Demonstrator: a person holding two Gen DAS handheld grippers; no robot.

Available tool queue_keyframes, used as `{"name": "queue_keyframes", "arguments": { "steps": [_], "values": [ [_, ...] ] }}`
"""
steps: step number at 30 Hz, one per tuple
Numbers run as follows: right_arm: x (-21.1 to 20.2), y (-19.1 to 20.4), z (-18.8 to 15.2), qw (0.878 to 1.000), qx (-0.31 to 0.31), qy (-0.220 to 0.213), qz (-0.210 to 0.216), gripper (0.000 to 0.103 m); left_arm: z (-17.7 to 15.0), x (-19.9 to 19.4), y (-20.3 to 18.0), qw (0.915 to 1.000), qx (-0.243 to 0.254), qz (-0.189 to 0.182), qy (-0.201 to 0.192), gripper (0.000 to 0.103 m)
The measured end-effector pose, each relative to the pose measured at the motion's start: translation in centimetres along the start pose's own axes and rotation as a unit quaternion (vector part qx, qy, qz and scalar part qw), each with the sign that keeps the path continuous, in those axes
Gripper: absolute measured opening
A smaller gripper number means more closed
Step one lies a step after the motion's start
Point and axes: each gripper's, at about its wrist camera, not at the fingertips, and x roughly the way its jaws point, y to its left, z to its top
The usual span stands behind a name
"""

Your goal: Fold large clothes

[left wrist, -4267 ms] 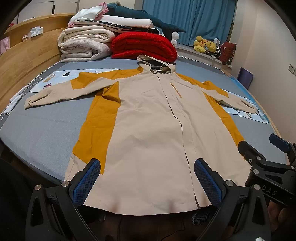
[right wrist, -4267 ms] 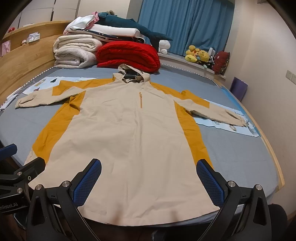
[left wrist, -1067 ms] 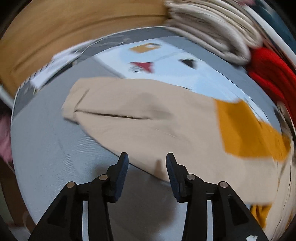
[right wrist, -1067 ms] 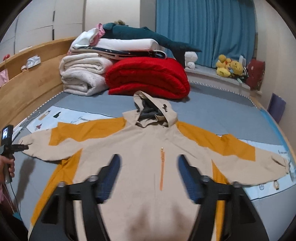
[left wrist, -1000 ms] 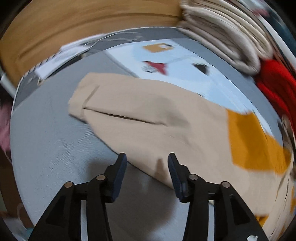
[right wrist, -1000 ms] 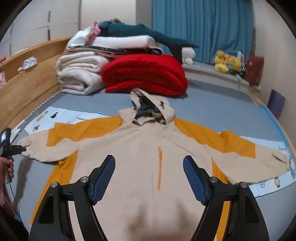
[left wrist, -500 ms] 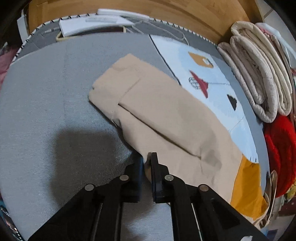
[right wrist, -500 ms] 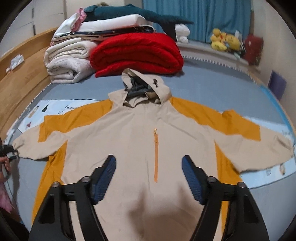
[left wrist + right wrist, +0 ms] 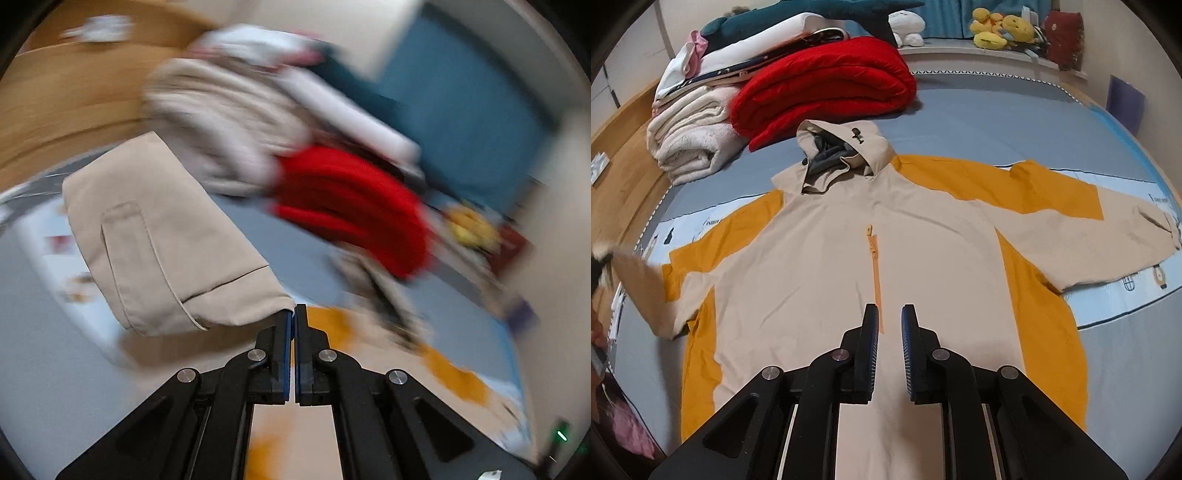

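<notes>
A beige and mustard hooded jacket (image 9: 923, 258) lies face up on the grey bed, its orange zip (image 9: 874, 266) down the chest. My left gripper (image 9: 294, 314) is shut on the jacket's left sleeve cuff (image 9: 155, 236) and holds it lifted off the bed; that raised sleeve (image 9: 646, 291) shows blurred at the left edge of the right wrist view. My right gripper (image 9: 889, 317) hovers over the chest just below the zip, its jaws a narrow gap apart and empty. The other sleeve (image 9: 1108, 229) lies spread out to the right.
Folded white blankets (image 9: 694, 136) and a red quilt (image 9: 827, 85) are stacked at the head of the bed behind the hood (image 9: 842, 151). A wooden bed frame (image 9: 624, 147) runs along the left. Plush toys (image 9: 1001, 26) sit on the far ledge. Printed sheets (image 9: 1145, 280) lie under the sleeves.
My left gripper closed on the left cuff and has lifted it off the bed, swinging toward the jacket's body. My right gripper's jaws have narrowed and moved lower over the chest.
</notes>
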Motion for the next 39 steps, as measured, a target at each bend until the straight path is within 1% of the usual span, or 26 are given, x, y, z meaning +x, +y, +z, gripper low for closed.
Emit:
{"name": "queue_keyframes", "arguments": {
  "steps": [1,2,3,4,5,6,7,8,10,11,13,14,15,16,17,18,20,22,25,26,27,28,31,35,39],
  "values": [
    [-0.3,0.0,0.0,1.0,0.001,-0.003,0.002,0.018,-1.0,0.9,-2.7,0.9992,0.014,-0.03,0.021,0.0],
    [-0.5,0.0,0.0,1.0,0.003,-0.006,0.004,0.02,-2.2,1.7,-5.2,0.9967,0.028,-0.06,0.047,0.0],
    [-0.8,0.0,-0.1,1.0,0.004,-0.009,0.008,0.024,-3.7,2.6,-7.6,0.9918,0.043,-0.091,0.078,0.002],
    [-1.0,0.0,-0.1,1.0,0.005,-0.011,0.009,0.026,-5.2,3.4,-9.5,0.9848,0.062,-0.114,0.115,0.011],
    [-1.2,0.0,-0.1,1.0,0.007,-0.013,0.011,0.03,-6.0,3.9,-10.4,0.9799,0.073,-0.125,0.137,0.025],
    [-1.4,0.0,-0.1,1.0,0.006,-0.014,0.012,0.034,-7.0,4.3,-11.2,0.9747,0.086,-0.127,0.162,0.03],
    [-1.5,0.1,-0.1,1.0,0.004,-0.014,0.016,0.035,-7.3,4.1,-11.2,0.9751,0.089,-0.121,0.163,0.034],
    [-1.6,0.2,-0.2,1.0,0.001,-0.014,0.019,0.035,-7.1,3.9,-10.9,0.9769,0.086,-0.114,0.159,0.034],
    [-1.7,0.1,-0.3,1.0,-0.002,-0.015,0.021,0.035,-6.3,3.2,-8.8,0.9829,0.052,-0.093,0.15,0.034],
    [-1.7,0.1,-0.5,1.0,-0.003,-0.014,0.025,0.035,-6.3,2.9,-8.0,0.9847,0.039,-0.086,0.147,0.034],
    [-1.6,-0.1,-0.7,0.999,0.001,-0.014,0.029,0.035,-5.8,2.3,-5.4,0.99,0.022,-0.036,0.135,0.034],
    [-1.4,-0.2,-0.8,0.999,0.005,-0.013,0.034,0.035,-6.2,2.0,-4.3,0.991,0.018,-0.004,0.132,0.033],
    [-1.1,-0.4,-1.1,0.999,0.01,-0.011,0.037,0.033,-5.9,2.1,-3.4,0.9909,0.016,0.016,0.132,0.033],
    [-0.7,-0.4,-1.3,0.999,0.015,-0.008,0.039,0.031,-6.1,2.1,-2.2,0.9894,0.012,0.05,0.136,0.033],
    [-0.3,-0.5,-1.5,0.999,0.02,-0.004,0.042,0.027,-6.1,2.2,-1.1,0.9872,0.009,0.073,0.142,0.033],
    [0.2,-0.5,-1.7,0.999,0.025,0.0,0.048,0.027,-6.4,2.2,-0.4,0.9854,0.006,0.087,0.146,0.032],
    [1.6,-0.5,-2.2,0.997,0.042,0.016,0.056,0.027,-6.7,2.2,0.5,0.9831,-0.001,0.098,0.155,0.032],
    [2.7,-0.7,-2.4,0.995,0.062,0.024,0.072,0.027,-6.5,2.2,0.6,0.9815,0.005,0.107,0.159,0.032],
    [4.7,-0.7,-2.5,0.994,0.073,0.035,0.071,0.029,-6.6,3.0,0.4,0.9801,0.025,0.117,0.158,0.032],
    [5.4,-0.6,-2.5,0.994,0.076,0.039,0.072,0.031,-6.7,3.5,0.3,0.9793,0.026,0.121,0.16,0.032],
    [6.4,-0.6,-2.4,0.993,0.08,0.045,0.071,0.034,-6.8,3.9,0.6,0.9782,0.024,0.124,0.165,0.032],
    [7.2,-0.7,-2.3,0.993,0.085,0.053,0.07,0.035,-6.8,4.4,0.8,0.9774,0.019,0.126,0.169,0.032],
    [9.8,-0.9,-2.1,0.989,0.104,0.073,0.079,0.036,-6.7,5.4,1.8,0.9748,0.002,0.133,0.179,0.032],
    [12.3,-1.2,-1.9,0.983,0.128,0.096,0.089,0.036,-6.0,5.8,2.8,0.9737,-0.001,0.141,0.179,0.032],
    [14.1,-1.1,-1.7,0.982,0.127,0.105,0.093,0.035,-5.6,6.0,3.6,0.9721,-0.001,0.156,0.175,0.032]
  ]
}}
